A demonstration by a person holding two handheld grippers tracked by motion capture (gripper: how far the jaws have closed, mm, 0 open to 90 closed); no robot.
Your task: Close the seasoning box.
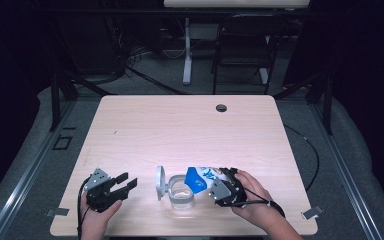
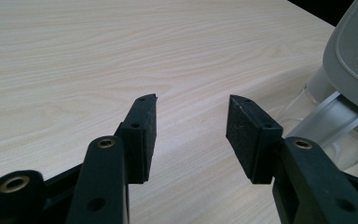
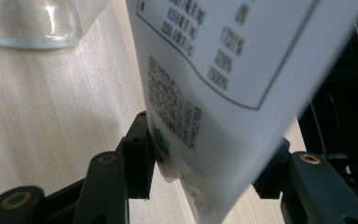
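High view: the right gripper grips a blue-white pouch, tilted over the clear container near the worktop's near edge. The left gripper jaws are open, empty.

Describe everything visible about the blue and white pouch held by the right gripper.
The blue and white soft plastic pouch is clamped at one end between the jaws of the right gripper. It lies tilted, its blue end reaching over the open clear container with a raised grey lid. Its white back carries a printed table of figures, a QR code and a small green mark. Whether it is opened cannot be told.
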